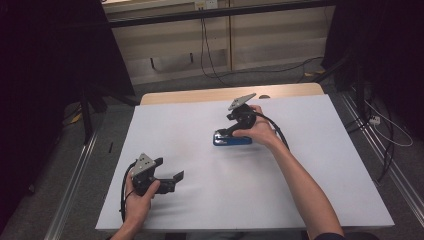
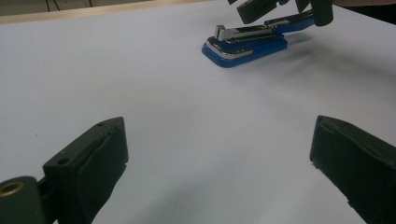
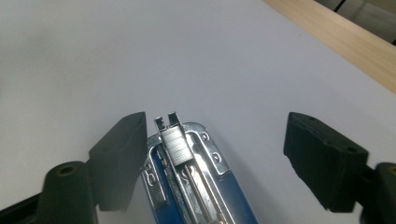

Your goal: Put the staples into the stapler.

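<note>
A blue stapler (image 1: 232,140) lies on the white table (image 1: 210,200), a little right of centre. Its chrome magazine is exposed, and a row of staples (image 3: 176,144) sits in the channel. My right gripper (image 1: 226,132) hangs over the stapler's rear part with its jaws open. In the right gripper view (image 3: 218,127) the stapler (image 3: 201,186) runs between the jaws, close against the left one and well apart from the right one. My left gripper (image 1: 169,169) rests near the front left, open with nothing in it (image 2: 219,135). Its view looks toward the stapler (image 2: 245,44) and the right gripper (image 2: 280,7).
The table's wooden far edge (image 1: 200,95) shows beyond the white surface. Cables (image 1: 210,55) trail on the floor behind the table. Metal rails (image 1: 75,175) run along both sides, and dark curtains (image 1: 45,75) hang at left and right.
</note>
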{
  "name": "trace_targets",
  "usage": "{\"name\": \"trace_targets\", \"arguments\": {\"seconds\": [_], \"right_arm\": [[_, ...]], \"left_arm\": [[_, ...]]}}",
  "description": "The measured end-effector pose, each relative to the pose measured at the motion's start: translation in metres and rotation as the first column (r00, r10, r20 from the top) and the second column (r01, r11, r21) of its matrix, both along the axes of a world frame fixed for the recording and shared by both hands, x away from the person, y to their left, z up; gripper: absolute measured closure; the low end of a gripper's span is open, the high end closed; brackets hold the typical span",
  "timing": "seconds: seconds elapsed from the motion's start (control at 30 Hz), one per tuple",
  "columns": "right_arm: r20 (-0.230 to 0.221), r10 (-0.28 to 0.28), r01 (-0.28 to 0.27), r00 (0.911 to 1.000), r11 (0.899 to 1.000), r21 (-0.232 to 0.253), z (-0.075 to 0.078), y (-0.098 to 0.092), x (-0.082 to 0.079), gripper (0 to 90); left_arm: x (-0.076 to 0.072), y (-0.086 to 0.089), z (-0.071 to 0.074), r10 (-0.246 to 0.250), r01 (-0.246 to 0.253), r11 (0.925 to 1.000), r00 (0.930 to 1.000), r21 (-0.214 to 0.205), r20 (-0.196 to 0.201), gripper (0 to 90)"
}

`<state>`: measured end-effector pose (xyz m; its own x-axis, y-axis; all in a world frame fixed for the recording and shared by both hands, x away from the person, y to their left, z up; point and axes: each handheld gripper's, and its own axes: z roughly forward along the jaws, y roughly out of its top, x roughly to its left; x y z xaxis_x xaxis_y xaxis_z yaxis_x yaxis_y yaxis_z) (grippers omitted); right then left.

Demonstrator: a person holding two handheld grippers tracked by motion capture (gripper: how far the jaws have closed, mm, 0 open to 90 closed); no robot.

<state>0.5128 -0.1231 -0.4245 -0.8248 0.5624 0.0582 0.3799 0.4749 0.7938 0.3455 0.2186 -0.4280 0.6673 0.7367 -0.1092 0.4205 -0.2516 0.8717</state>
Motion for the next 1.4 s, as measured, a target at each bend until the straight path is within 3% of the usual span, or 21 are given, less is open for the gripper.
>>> {"name": "trace_targets", "arguments": {"seconds": [0.1,0.4,0.6,0.97,1.2,1.33,1.4], "right_arm": [[-0.001,-0.055,0.055,0.9985,0.998,0.030,-0.001,-0.004,-0.002,16.5],[0.006,-0.100,0.100,0.9950,0.994,0.047,0.000,-0.011,-0.007,12.1],[0.012,-0.167,0.166,0.9859,0.983,0.085,0.003,-0.018,-0.010,9.2],[0.034,-0.197,0.194,0.9798,0.978,0.082,0.008,-0.022,-0.018,6.4],[0.066,-0.264,0.258,0.9622,0.962,0.089,0.012,-0.030,-0.024,6.7],[0.076,-0.311,0.305,0.9473,0.949,0.082,0.011,-0.034,-0.028,5.3],[0.078,-0.328,0.321,0.9416,0.943,0.086,0.010,-0.037,-0.030,5.3]], "left_arm": [[0.000,0.000,0.000,0.002,-0.002,1.0000,1.0000,0.002,-0.001,4.4],[0.000,-0.001,0.000,0.003,-0.003,1.0000,1.0000,0.002,-0.002,4.4],[0.000,0.000,0.000,0.002,-0.002,1.0000,1.0000,0.003,-0.002,4.4],[0.001,-0.001,-0.001,0.004,-0.004,1.0000,1.0000,0.003,-0.006,4.4],[0.001,-0.001,-0.001,0.005,-0.005,1.0000,1.0000,0.007,-0.008,4.3],[0.001,-0.001,-0.001,0.018,-0.018,0.9998,0.9998,-0.009,-0.001,4.3],[0.001,0.000,-0.001,0.012,-0.012,0.9999,0.9999,0.004,-0.006,4.3]]}}
